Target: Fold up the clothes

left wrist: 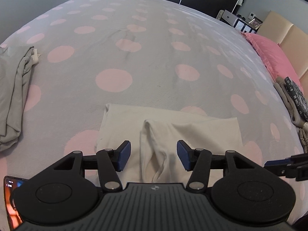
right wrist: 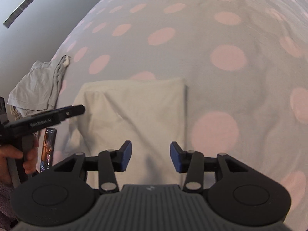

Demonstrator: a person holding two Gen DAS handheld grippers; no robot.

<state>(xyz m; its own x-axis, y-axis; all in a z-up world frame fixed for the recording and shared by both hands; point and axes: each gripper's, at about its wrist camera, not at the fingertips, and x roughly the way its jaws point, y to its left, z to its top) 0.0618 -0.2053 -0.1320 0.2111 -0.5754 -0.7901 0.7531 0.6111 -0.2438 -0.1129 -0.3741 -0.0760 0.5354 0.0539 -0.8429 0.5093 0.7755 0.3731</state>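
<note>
Clearly the cream garment point(left wrist: 169, 127) is the thing to watch: it lies part-folded on the polka-dot bedspread point(left wrist: 119, 44), near the bed's closest edge, and every other place is best given from it. The left tool point(left wrist: 154, 155) hovers over the garment's near side with its jaws apart and nothing pinched, a loose ridge of cloth point(left wrist: 154, 150) rising in the gap between the blue pads point(left wrist: 123, 155) without being pressed by them. The right tool point(right wrist: 151, 156) stands over the garment's near right portion, jaws likewise apart and holding nothing. No earlier view shows how the cloth got this shape, so the ridge is the main risk: if the left tool closes on it carelessly, it may catch only the top layer and drag the fold open, or bunch several layers and leave a crooked crease. The right side edge point(right wrist: 185, 115) looks straight in the right wrist view; a pull from one side alone could skew it. To the garment's left lies a phone point(right wrist: 48, 150), close enough that a sweeping sleeve or cloth could shove it. Further left sits a rumpled grey garment point(left wrist: 13, 96), apart, so tangling seems unlikely.
</note>
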